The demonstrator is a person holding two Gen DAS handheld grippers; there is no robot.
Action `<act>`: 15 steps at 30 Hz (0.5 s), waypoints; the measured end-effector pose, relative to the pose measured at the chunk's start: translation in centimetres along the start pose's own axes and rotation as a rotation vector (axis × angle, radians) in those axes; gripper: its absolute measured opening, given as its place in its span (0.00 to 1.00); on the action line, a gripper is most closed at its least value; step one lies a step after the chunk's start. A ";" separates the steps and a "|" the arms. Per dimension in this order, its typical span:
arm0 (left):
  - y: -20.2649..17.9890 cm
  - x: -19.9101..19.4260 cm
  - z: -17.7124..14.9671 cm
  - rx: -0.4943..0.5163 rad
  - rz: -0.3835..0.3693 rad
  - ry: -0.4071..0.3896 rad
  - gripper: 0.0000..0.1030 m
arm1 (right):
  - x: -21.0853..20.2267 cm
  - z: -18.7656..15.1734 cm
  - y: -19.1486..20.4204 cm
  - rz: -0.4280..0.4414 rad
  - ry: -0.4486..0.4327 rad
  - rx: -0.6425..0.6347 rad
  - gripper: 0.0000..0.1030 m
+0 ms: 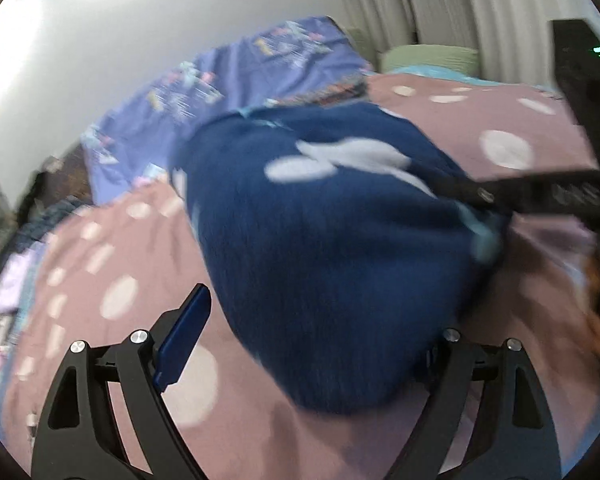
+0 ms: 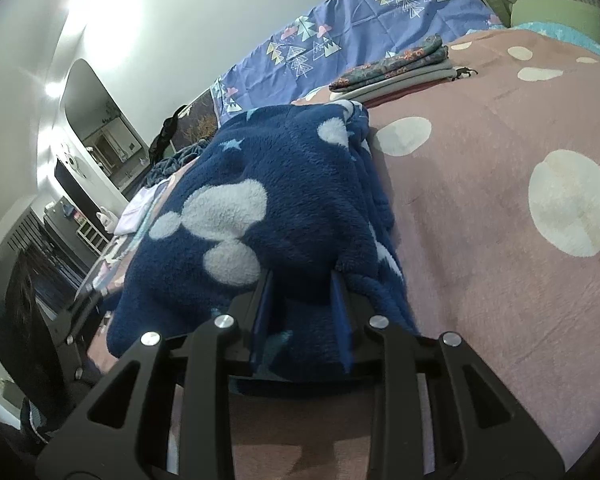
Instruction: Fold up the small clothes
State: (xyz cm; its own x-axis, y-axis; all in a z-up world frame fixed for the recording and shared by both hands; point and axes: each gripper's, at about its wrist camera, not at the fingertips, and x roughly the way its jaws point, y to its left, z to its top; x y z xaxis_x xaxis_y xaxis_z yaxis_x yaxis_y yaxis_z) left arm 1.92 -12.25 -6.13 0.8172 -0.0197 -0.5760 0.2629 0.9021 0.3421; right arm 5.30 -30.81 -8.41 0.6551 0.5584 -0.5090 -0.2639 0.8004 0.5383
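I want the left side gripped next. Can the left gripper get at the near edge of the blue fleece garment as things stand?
Probably yes. The left gripper is open, and the blue fleece garment bulges between its fingers with only the pink spotted blanket beneath. The right gripper grips the far side.

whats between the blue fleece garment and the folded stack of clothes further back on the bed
Nothing in the right wrist view: the blue fleece garment reaches almost to the folded stack, with only a sliver of pink dotted bedspread showing between.

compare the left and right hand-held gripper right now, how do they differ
The left hand-held gripper stands wide open, pads clear of the blue fleece garment. The right hand-held gripper is nearly closed, pinching that garment's edge. Both have black frames and blue pads, over the pink dotted blanket.
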 end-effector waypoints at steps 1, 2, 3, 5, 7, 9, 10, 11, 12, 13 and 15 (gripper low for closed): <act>0.0 0.2 -0.1 0.027 0.055 0.000 0.85 | 0.0 0.0 0.2 -0.021 -0.002 -0.007 0.26; 0.3 0.2 -0.6 0.046 0.093 0.003 0.85 | 0.0 0.0 0.4 -0.047 -0.007 -0.017 0.23; 0.9 0.0 -1.2 0.051 0.113 0.009 0.85 | 0.0 -0.1 0.7 -0.085 -0.013 -0.034 0.20; 2.5 -0.1 -2.5 0.024 0.097 0.050 0.85 | 0.1 -0.2 0.6 -0.101 -0.012 -0.032 0.15; 3.4 -0.5 -3.3 -0.001 0.079 0.065 0.85 | 0.5 -0.1 -0.1 -0.046 0.012 -0.001 0.14; 2.7 -0.8 -3.1 0.018 0.107 0.055 0.85 | 0.6 0.0 -0.4 -0.032 0.020 0.010 0.14; 2.6 -0.9 -3.0 0.020 0.110 0.054 0.85 | 0.5 0.0 -0.3 -0.037 0.021 0.004 0.14; 2.6 -1.0 -3.0 0.015 0.096 0.054 0.84 | 0.5 0.0 -0.2 -0.042 0.022 -0.004 0.14; 2.8 -0.9 -3.1 0.008 0.079 0.056 0.84 | 0.4 -0.1 0.0 -0.048 0.020 -0.013 0.14; 3.0 -0.9 -3.0 -0.005 0.053 0.062 0.81 | 0.4 -0.1 0.1 -0.048 0.018 -0.017 0.15; 3.6 -1.1 -2.9 -0.044 -0.050 0.072 0.69 | 0.3 -0.2 0.1 -0.042 0.015 -0.018 0.15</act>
State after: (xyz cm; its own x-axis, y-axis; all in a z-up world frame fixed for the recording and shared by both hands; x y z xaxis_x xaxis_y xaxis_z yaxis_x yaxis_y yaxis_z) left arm 0.44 -7.73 -6.41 0.7639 -0.0354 -0.6443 0.2786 0.9187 0.2799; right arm 5.35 -30.55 -8.63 0.6553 0.5272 -0.5409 -0.2491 0.8269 0.5042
